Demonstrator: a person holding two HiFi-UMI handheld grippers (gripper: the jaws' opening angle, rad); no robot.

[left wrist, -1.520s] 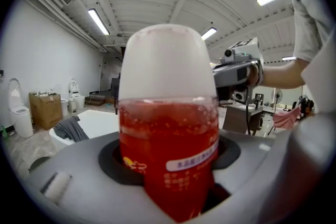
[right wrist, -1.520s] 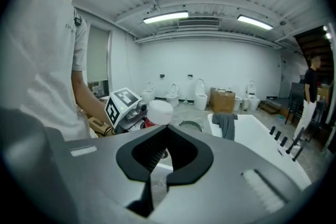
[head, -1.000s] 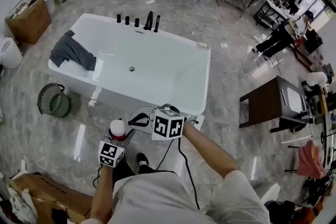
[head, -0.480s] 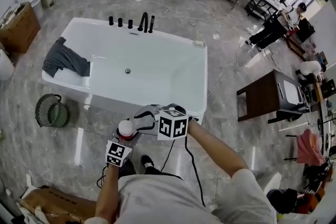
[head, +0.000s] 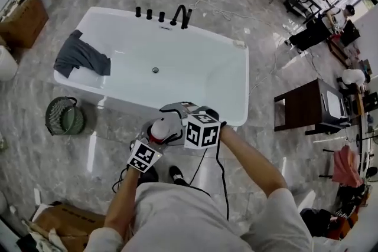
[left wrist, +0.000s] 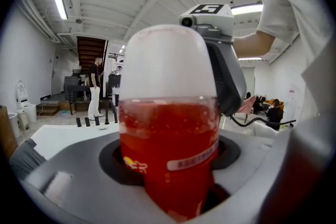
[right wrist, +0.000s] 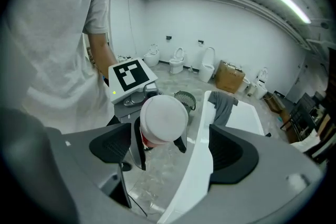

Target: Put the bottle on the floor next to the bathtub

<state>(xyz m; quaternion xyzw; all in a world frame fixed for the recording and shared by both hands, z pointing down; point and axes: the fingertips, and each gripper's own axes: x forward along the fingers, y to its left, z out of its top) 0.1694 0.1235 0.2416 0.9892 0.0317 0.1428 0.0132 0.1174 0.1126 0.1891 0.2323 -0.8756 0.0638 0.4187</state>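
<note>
Squarely within left hand-held gripper [head: 157,136]: bottle [left wrist: 168,139].

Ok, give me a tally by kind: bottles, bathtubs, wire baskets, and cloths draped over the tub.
bottle: 1
bathtub: 1
wire basket: 1
grey cloth: 1
Total: 4

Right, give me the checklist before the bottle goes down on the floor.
1. Left gripper shut on bottle: ok.
2. Cap on: ok.
3. Right gripper off the bottle: ok; its jaws have just been opening, cap between them, untouched.
4. Bathtub close by: ok.
5. Spot on the floor beneath the grippers: cannot tell, hidden.
</note>
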